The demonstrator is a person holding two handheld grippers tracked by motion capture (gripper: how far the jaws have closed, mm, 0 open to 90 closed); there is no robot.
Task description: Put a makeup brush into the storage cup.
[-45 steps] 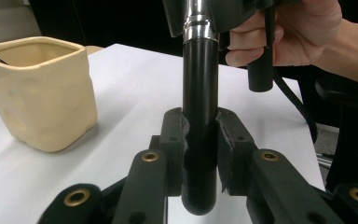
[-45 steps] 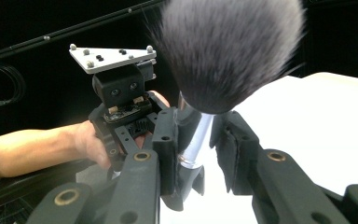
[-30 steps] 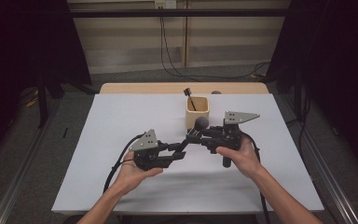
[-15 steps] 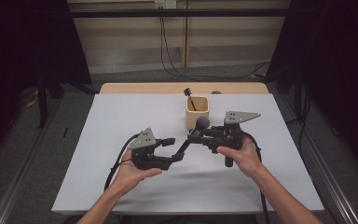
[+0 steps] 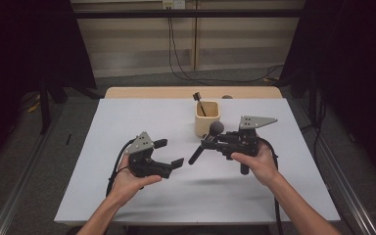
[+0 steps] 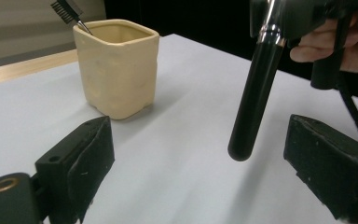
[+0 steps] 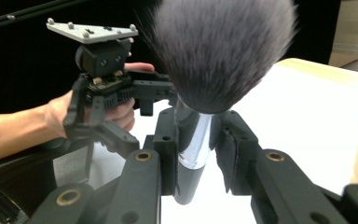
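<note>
Left gripper [image 5: 169, 155] sits lower left of centre in the high view, jaws wide apart and just been opening – nothing between the pads; in the left gripper view the brush handle hangs in the gap without touching either pad. Right gripper [image 5: 206, 142] is right of centre, jaws clamped on the brush [image 5: 204, 142] at its metal ferrule – right gripper view shows both pads pressing the silver collar, bristle head [image 7: 223, 51] up top.

Handling, as a judgement: the brush looks light, with a stiff glossy black handle [image 6: 254, 100] that is probably slippery, and soft bristles that would splay if squeezed. Best hold is the ferrule or upper handle, never the hair. It is held tilted above the table [image 5: 127, 122], handle end down-left, head up near the cup.

Farther back: the cream cup [image 5: 207, 118], centre of the high view, upright, just beyond the brush head. A small dark comb brush [image 5: 199, 101] already leans in it, head sticking out at the cup's upper left – it takes up part of the opening and could snag the big brush going in. The cup looks ceramic, so a knock may tip it. The left gripper is close below the handle end – mind it on any swing. Beyond the white top, a wood strip [image 5: 152, 92] at the far edge.
</note>
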